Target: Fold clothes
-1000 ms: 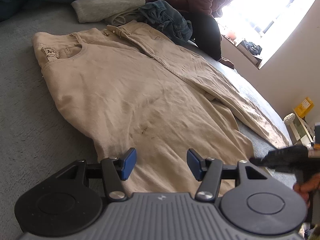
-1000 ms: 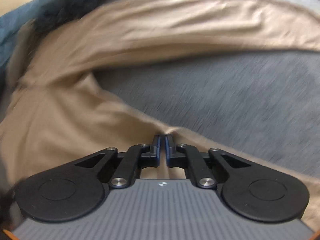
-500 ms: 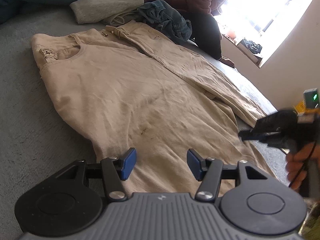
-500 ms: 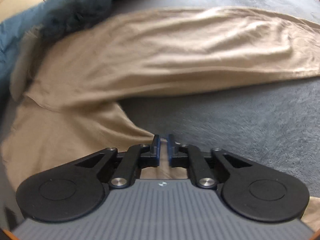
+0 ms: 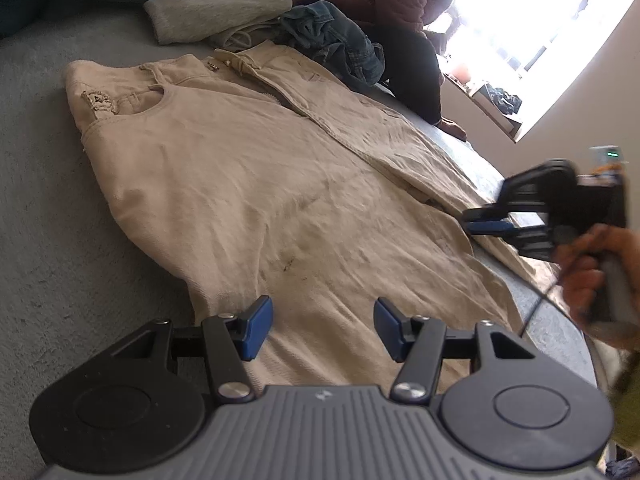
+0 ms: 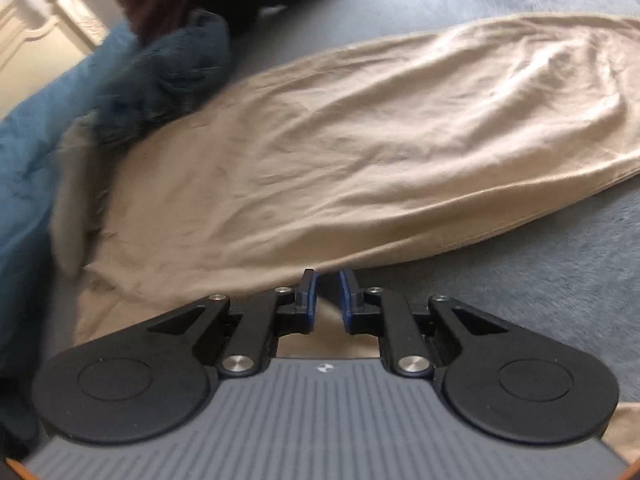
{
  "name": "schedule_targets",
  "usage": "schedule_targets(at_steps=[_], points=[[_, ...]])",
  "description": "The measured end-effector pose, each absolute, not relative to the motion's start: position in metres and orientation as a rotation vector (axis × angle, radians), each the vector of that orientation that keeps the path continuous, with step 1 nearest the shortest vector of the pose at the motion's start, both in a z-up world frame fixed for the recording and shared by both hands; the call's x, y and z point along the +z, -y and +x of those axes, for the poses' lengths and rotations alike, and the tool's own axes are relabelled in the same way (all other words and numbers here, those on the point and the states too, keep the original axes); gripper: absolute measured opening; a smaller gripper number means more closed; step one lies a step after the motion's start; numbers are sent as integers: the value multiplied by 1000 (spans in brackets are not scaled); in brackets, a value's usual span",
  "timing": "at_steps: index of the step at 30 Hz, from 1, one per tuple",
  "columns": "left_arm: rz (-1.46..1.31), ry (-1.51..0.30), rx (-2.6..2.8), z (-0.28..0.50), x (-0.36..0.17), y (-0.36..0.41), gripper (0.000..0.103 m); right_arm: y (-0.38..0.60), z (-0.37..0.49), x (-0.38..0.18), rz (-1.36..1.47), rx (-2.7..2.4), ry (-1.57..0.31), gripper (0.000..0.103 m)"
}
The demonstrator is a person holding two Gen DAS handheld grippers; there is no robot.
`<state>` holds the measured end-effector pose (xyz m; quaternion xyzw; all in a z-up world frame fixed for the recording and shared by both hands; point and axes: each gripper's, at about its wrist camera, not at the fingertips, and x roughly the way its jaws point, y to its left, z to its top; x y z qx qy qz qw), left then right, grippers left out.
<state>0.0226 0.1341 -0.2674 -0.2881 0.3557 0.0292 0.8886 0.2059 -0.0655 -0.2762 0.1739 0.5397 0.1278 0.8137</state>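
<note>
Right claw [image 6: 325, 294], pinched on the near trouser leg half a second ago, now slightly parted and empty, raised beside beige trousers [image 5: 280, 184]; left claw [image 5: 318, 330] wide open, empty, over near leg; leg released, fold pending.

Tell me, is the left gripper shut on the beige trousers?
No, the left gripper is open, its blue pads wide apart above the beige trousers with no cloth between them.

Daylight glares blown-out from the window [image 5: 520, 20]; the right wrist view's left edge looks motion-blurred, perhaps, with fisheye bending.
</note>
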Motion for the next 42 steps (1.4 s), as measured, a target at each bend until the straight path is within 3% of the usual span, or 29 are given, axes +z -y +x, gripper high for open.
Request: schedule_targets(at_steps=[6,9,11,18,21,23,24,29,35,42], points=[[-617,-735,52,24,-269,-137,58,91,190,-261,484,272,-1200,20],[-608,-737,45,23,-268,-137,58,117,187,-290,516,172,-1264,20],[-611,-737,42,22,-267,-137,58,146,187,-296,557,52,-1205,16],[-631,-736,35,21,-267,-140,58,209,143,-277,754,-13,-1209,24],[-638,-736,27,21,-269,-142,59,242,124,-291,838,-108,-1230,23],[-644,-734,22,20,-269,-143,59,265,111,-301,895,-172,-1242,11],[-646,-733,20,20,-269,-143,59,283,104,-291,910,-254,-1162,14],[-650,-737,21,20,-268,-143,59,302,81,-262,797,-198,-1172,27],[-647,-742,19,17,-266,-142,59,302,63,-260,708,-38,-1250,28],[-624,-753,21,17,-265,-140,59,238,49,-271,150,149,-1205,26]])
